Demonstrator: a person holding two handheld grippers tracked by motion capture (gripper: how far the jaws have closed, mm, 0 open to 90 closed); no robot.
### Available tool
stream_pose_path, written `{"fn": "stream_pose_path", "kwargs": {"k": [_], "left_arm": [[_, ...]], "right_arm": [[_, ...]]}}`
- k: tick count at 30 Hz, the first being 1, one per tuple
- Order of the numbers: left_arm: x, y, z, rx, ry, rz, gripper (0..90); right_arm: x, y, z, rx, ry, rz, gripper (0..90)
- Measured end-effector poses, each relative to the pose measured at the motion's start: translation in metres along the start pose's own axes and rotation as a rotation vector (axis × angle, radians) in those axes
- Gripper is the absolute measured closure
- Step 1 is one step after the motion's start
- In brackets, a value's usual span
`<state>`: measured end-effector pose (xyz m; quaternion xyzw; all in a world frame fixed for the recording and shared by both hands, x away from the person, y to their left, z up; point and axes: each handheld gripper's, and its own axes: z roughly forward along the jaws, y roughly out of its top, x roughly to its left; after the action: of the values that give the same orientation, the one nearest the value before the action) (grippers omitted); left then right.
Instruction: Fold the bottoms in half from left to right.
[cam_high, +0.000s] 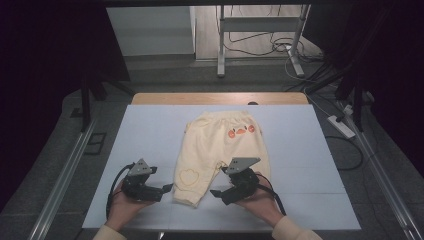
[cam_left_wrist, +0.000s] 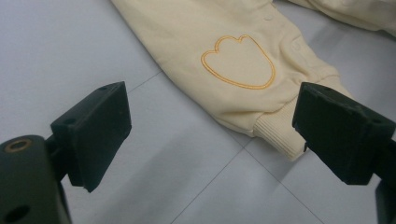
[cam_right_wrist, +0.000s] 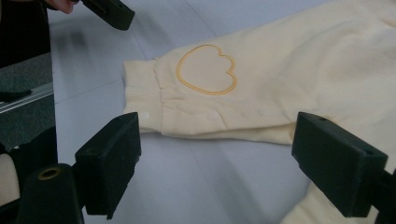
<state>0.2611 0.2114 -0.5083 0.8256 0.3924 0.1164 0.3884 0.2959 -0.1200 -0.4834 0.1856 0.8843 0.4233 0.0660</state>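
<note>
the cream baby trousers lie flat in the middle of the white worktop, waistband far, leg cuffs near. our left claw and right claw both stand apart and empty, flanking the left leg cuff below the stitched heart outline. we should slide one jaw under the ribbed hem and pinch both layers squarely before lifting to fold.

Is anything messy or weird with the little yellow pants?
Nothing stands out. The cream-yellow baby pants lie flat on the white table cover, unspilled and undamaged. Both the left gripper and right gripper have jaws open near the cuffs.
</note>
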Motion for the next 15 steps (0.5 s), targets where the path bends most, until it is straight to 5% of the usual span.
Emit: {"fn": "stream_pose_path", "kwargs": {"k": [15], "left_arm": [[0.0, 0.0, -0.001, 0.0, 0.008, 0.0, 11.2]], "right_arm": [[0.012, 0.012, 0.028, 0.031, 0.041, -0.025, 15.8]]}}
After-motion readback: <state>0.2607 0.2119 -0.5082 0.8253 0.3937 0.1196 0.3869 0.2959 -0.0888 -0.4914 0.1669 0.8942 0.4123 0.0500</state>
